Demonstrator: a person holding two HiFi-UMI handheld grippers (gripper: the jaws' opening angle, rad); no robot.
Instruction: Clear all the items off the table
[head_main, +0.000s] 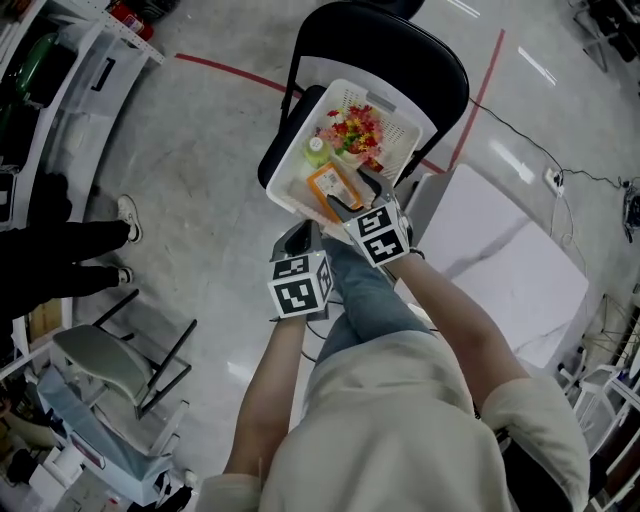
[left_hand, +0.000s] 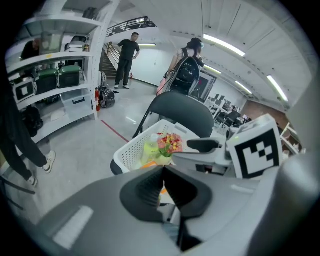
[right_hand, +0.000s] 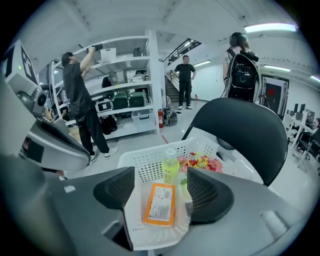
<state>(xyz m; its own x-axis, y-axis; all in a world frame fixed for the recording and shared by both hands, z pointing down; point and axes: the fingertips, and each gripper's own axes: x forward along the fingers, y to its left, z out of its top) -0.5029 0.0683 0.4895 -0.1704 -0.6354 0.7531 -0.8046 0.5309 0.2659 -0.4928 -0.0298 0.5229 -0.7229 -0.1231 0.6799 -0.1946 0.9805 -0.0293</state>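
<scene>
Right gripper (right_hand: 160, 190) hangs over the white basket (head_main: 300, 140) on the chair (head_main: 400, 50), jaws apart and empty. The orange packet (right_hand: 160, 204) lies flat inside the basket, beside the bottle (right_hand: 170, 170) and flowers (right_hand: 202, 162). Left gripper (left_hand: 164, 187) is closed on nothing. Best to lift straight clear of the basket's rim. The packet's label is too small to read.

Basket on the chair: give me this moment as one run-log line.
basket: on chair, holds bottle, flowers, orange packet | left gripper: shut, empty | right gripper: open, above basket, nothing gripped
</scene>
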